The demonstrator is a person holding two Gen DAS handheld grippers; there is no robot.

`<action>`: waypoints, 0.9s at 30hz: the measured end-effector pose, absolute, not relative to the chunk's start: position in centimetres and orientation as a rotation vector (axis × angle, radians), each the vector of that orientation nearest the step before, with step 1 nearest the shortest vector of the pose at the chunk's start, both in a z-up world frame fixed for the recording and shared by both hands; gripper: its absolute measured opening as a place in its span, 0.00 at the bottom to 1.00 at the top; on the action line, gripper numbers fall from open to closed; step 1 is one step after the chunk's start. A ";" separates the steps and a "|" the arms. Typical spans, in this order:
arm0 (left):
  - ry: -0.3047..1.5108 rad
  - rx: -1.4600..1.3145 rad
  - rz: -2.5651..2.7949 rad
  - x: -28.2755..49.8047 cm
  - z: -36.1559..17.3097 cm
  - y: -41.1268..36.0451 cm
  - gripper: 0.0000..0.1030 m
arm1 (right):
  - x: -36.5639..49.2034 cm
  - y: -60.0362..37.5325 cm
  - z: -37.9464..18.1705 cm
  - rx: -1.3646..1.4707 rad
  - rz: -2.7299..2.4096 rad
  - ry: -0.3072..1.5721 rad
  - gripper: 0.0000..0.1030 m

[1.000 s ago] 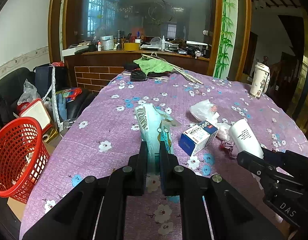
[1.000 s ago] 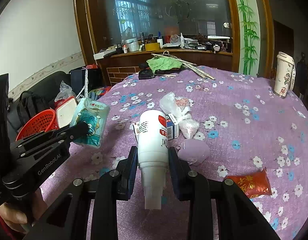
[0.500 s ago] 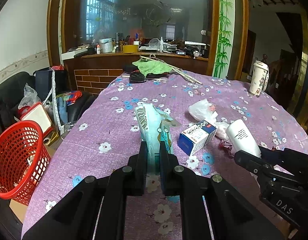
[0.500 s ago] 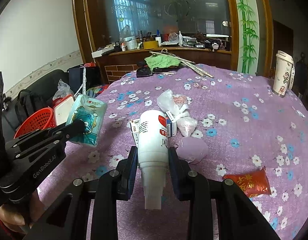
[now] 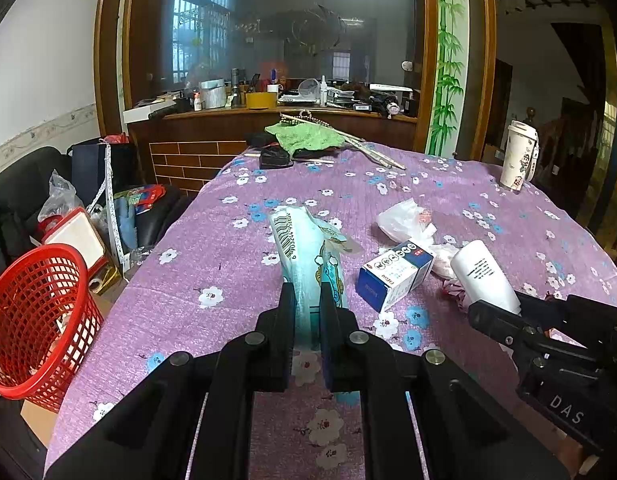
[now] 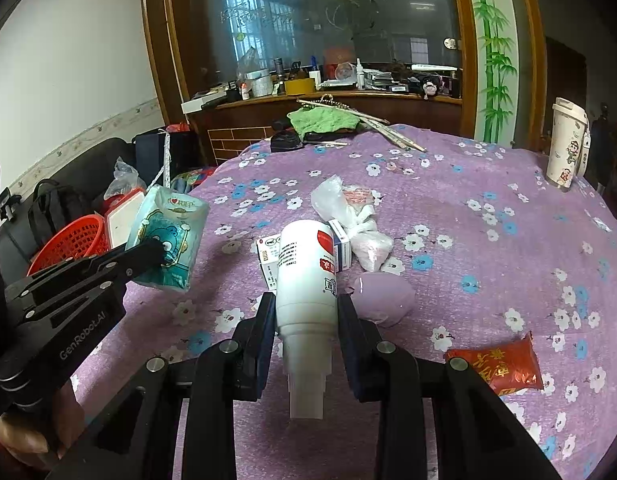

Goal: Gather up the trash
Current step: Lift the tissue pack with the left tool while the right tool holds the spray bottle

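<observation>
Purple floral tablecloth (image 5: 228, 240), red basket (image 5: 36, 320)

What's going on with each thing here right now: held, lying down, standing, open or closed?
Left gripper: jaws shut on the tissue pack.
Tissue pack: held above the table.
Right gripper: jaws shut on the white bottle.
White bottle: held, neck toward the camera.
Small box: lying on the table.
Red packet: lying flat, crumpled.
Tumbler: upright, lid on.
Red basket: upright beside the table.

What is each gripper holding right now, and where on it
Left gripper pinches the tissue pack at its near end; right gripper clamps the white bottle near its neck.
</observation>
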State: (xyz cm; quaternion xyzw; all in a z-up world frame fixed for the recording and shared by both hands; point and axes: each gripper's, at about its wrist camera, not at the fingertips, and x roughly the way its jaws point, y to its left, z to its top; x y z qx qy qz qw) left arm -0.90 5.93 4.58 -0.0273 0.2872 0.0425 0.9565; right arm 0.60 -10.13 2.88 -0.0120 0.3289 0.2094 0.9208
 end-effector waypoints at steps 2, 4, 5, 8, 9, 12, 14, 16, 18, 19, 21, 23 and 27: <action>0.583 -0.055 0.084 -0.9 4.6 5.9 0.10 | 0.6 -10.0 2.8 -0.029 0.427 0.674 0.32; 0.581 -0.053 0.089 -0.9 4.6 6.0 0.10 | 0.7 -10.1 2.7 -0.024 0.423 0.678 0.32; 0.584 -0.054 0.089 -0.9 4.6 6.0 0.10 | 0.7 -10.1 2.7 -0.023 0.420 0.680 0.32; 0.582 -0.057 0.091 -0.9 4.6 6.2 0.10 | 0.8 -10.3 2.6 -0.015 0.418 0.686 0.32; 0.581 -0.057 0.089 -0.9 4.6 6.1 0.10 | 0.8 -10.3 2.6 -0.015 0.416 0.684 0.32; 0.581 -0.056 0.081 -1.0 4.6 6.1 0.10 | 0.7 -10.3 2.7 -0.018 0.414 0.676 0.32; 0.580 -0.060 0.074 -1.0 4.7 6.1 0.10 | 0.8 -10.2 2.7 -0.020 0.411 0.681 0.32; 0.582 -0.061 0.067 -1.0 4.7 6.0 0.10 | 0.8 -10.2 2.5 -0.022 0.408 0.686 0.32; 0.580 -0.063 0.061 -1.1 4.7 6.0 0.10 | 0.8 -10.2 2.4 -0.024 0.406 0.688 0.32; 0.579 -0.063 0.058 -1.2 4.7 5.9 0.10 | 0.8 -10.1 2.4 -0.024 0.405 0.688 0.32; 0.581 -0.068 0.048 -1.2 4.8 5.9 0.10 | 0.9 -10.1 2.4 -0.025 0.402 0.688 0.32; 0.587 -0.074 0.036 -1.2 4.8 5.9 0.10 | 0.9 -10.1 2.4 -0.025 0.399 0.686 0.32; 0.598 -0.075 0.031 -1.3 4.8 5.8 0.10 | 1.2 -10.4 2.3 -0.011 0.382 0.691 0.32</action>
